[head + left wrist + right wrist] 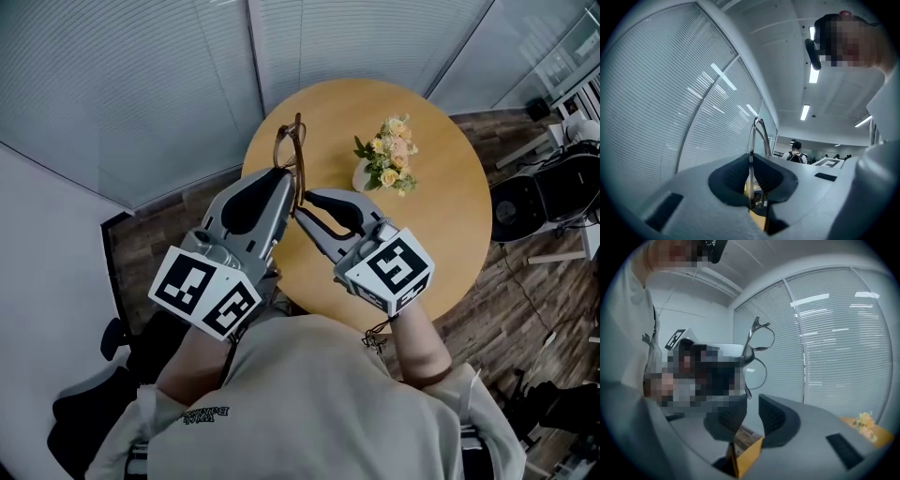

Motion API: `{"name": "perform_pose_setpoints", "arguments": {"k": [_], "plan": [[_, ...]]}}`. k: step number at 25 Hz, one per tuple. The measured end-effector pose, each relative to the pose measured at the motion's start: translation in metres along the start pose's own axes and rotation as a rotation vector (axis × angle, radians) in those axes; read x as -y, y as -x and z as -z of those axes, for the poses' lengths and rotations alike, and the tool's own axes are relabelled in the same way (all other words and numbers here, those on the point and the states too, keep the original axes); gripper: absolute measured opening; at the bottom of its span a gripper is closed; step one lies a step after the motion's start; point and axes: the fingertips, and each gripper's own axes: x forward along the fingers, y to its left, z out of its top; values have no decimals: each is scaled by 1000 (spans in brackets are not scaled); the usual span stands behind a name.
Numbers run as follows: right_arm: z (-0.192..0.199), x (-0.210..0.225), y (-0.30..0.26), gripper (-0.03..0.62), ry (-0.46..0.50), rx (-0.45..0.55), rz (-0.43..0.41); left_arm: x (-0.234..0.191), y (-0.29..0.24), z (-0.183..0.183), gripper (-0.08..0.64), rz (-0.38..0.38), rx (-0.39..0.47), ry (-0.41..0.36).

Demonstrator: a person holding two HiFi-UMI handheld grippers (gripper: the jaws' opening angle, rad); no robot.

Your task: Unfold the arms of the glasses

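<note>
Thin-rimmed glasses [292, 150] hang on edge over the round wooden table [450, 234]. My left gripper [285, 175] is shut on their frame; in the left gripper view the thin rim [751, 161] is pinched between the dark pads and the glasses [759, 136] rise above the jaws. My right gripper [300, 207] stands open just right of the left one. In the right gripper view the glasses [758, 352] hang just beyond that gripper [751, 403], and a temple tip [747, 393] reaches down to the gap, touching neither pad.
A small white vase of pale flowers [385, 166] stands on the table right of the glasses. Window blinds [141, 84] run behind the table. A black round device [517, 208] and cables lie on the wood floor at right.
</note>
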Motion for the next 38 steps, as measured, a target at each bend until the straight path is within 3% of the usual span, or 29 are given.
{"name": "perform_pose_setpoints", "arguments": {"k": [9,13,27,38], "plan": [[6,-2,12,43,-5,6,-9,-4,0,9,41,-22,-21,-30],[7,3,22,43,-67,18,-8,-15,0,13,41,-45,-28,-37],[-44,39,80,44,-26,144,158,-42,-2,30,41,-114,-68,-90],[-68,44,95,44,16,185,186,-43,0,47,41,-116,-120,-124]]}}
